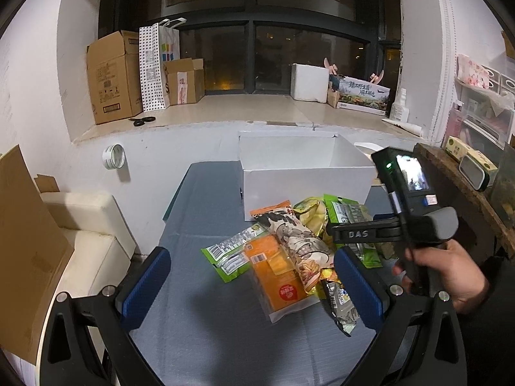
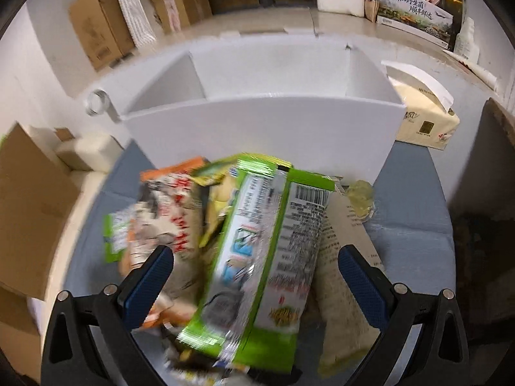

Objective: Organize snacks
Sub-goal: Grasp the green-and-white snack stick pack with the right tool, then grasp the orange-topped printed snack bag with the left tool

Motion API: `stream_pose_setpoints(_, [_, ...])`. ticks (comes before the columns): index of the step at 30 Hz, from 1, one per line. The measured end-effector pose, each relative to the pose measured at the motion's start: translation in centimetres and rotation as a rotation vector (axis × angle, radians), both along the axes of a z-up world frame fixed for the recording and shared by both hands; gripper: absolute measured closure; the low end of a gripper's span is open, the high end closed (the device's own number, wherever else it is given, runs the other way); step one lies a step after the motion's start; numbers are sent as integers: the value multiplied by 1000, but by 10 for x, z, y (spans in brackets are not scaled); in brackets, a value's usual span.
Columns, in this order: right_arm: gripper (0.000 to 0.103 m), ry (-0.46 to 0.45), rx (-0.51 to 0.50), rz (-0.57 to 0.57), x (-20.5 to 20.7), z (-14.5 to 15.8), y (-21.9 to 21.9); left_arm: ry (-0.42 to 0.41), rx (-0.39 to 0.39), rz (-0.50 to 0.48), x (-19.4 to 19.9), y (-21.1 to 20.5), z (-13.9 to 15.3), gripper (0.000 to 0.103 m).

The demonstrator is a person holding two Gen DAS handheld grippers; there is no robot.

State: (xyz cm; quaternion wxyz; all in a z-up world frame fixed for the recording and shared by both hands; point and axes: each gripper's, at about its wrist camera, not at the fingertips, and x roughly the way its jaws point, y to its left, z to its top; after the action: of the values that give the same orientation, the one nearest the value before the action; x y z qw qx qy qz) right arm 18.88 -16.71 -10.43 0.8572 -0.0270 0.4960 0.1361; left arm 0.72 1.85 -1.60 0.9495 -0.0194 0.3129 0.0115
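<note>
White box [image 1: 305, 173] sits empty behind the snacks [image 1: 283, 254], all of them heaped on the tabletop [image 1: 199, 337]. Left gripper [image 1: 251, 284] and right gripper [image 2: 256, 281] hover with fingers spread, holding nothing; sorting looks unstarted.

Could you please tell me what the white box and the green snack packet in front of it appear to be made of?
White box: probably thin matte card or plastic sheet, given its flat, plain walls and sharp folded corners.
Green packet: glossy plastic film, possibly foil-lined; it creases, shows bright glints and has a crimped top seal.
</note>
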Motion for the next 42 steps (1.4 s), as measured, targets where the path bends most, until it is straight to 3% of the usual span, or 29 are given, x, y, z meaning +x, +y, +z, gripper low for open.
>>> stream_pose_setpoints(1, [2, 2, -6, -3, 0, -2, 0, 2, -2, 2, 1, 1, -1, 0])
stream_pose_setpoints(3, [16, 11, 2, 7, -1, -8, 2, 8, -4, 5, 2, 2, -2, 0])
stream_pose_setpoints(4, [31, 17, 2, 11, -2, -9, 2, 10, -3, 7, 2, 2, -3, 0])
stream_pose_setpoints(7, [31, 4, 14, 35, -8, -10, 1, 17, 0, 8, 3, 1, -6, 0])
stream_pose_setpoints(10, [35, -6, 87, 21, -11, -2, -12, 26, 5, 9, 6, -1, -8, 0])
stream_pose_setpoints(16, [35, -103, 176, 4, -35, 39, -46, 49, -15, -20, 21, -7, -16, 0])
stream_pose_setpoints(24, [35, -233, 233, -14, -95, 86, -80, 144, 14, -38, 83, -42, -46, 0])
stream_pose_setpoints(29, [35, -302, 254, -49, -122, 99, -99, 259, -13, -47, 134, -55, -74, 0])
stream_pose_setpoints(36, [35, -315, 254, -60, -128, 101, -111, 374, -1, -18, 186, -57, -113, 1])
stream_pose_setpoints(37, [35, -315, 252, -59, -129, 100, -111, 378, 18, -17, 189, -59, -117, 5])
stream_pose_setpoints(39, [35, -312, 253, -58, -130, 99, -111, 401, 6, -42, 190, -60, -124, 35])
stream_pose_setpoints(40, [36, -311, 253, -57, -130, 98, -111, 402, -6, -52, 189, -60, -125, 38])
stream_pose_setpoints(42, [36, -307, 254, -61, -131, 97, -111, 368, 51, -33, 183, -65, -120, 52])
